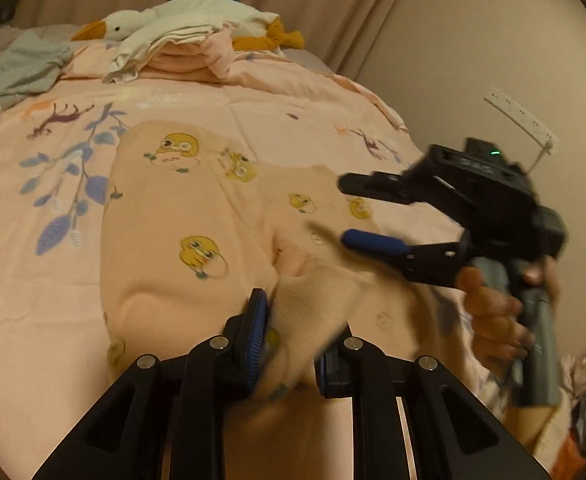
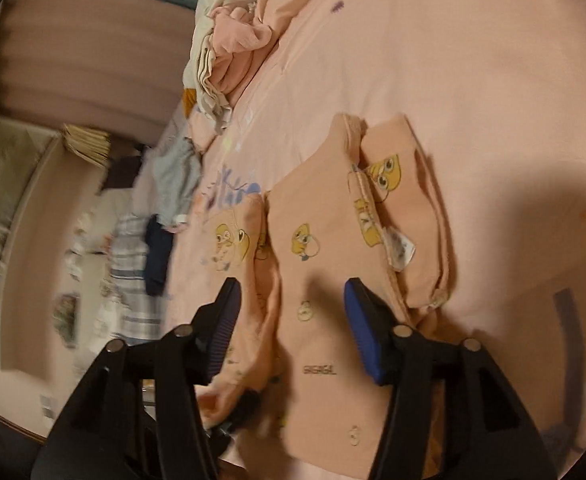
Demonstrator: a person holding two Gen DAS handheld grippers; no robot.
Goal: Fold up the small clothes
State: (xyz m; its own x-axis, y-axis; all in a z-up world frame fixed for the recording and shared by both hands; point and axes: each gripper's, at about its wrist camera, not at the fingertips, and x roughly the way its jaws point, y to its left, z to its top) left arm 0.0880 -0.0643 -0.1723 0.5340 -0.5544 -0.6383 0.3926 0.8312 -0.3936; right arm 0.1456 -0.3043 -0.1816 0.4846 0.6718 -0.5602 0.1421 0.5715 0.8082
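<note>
The left gripper (image 1: 289, 340) pinches a fold of the peach duck top (image 1: 181, 216), lying mid-bed (image 1: 33, 300). The right gripper (image 2: 293, 320) hangs open above it. Far clothes are blurry.

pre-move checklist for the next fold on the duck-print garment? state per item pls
1. Left gripper clamped on the duck-print garment edge: ok.
2. Right gripper open, nothing pinched: ok.
3. Garment flat on the bedspread: not ok, bunched near the left gripper.
4. Folded pile and goose plush away from the garment: ok.
5. Fold line straight: cannot tell, blurred.
</note>
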